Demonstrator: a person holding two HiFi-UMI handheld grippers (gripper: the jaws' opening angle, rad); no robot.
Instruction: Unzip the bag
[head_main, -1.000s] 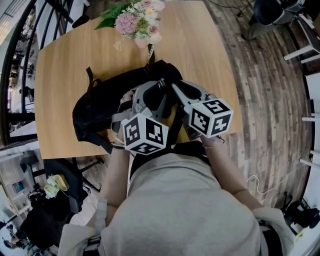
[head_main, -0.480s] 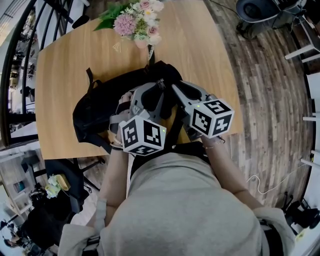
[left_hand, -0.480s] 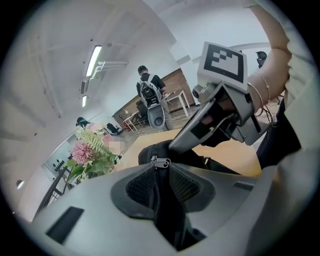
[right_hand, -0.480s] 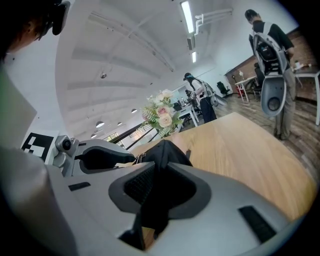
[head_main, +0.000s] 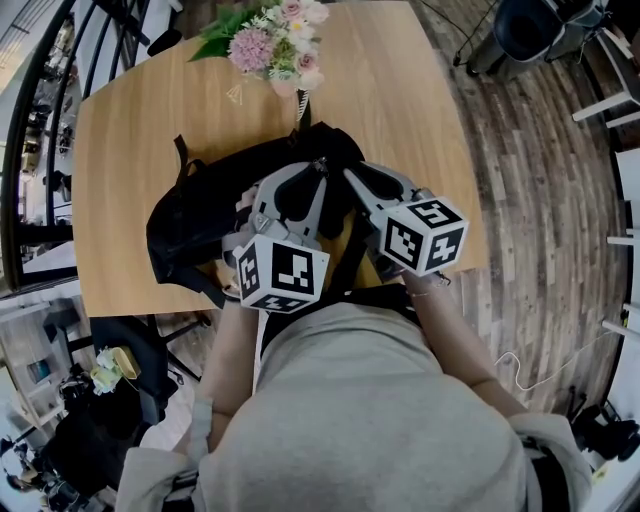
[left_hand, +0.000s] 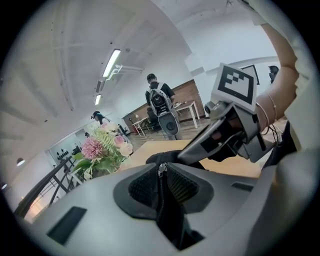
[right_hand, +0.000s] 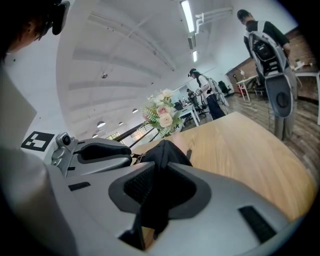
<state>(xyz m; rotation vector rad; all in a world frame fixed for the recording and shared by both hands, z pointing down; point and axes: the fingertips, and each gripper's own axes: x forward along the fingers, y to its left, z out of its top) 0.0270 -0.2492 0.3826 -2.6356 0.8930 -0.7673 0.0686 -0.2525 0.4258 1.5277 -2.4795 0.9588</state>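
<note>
Left claw (left_hand: 161, 176), just closing, pinches the zipper pull (left_hand: 161, 167); right claw (right_hand: 159, 162) grips the bag (head_main: 200, 215); flowers (head_main: 275, 40) beyond.

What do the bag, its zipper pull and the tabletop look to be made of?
Bag: black woven fabric, probably nylon; matte, soft folds.
Zipper pull: likely metal; small silvery glint.
Table: wood or wood veneer; pale grain, smooth satin surface.
</note>
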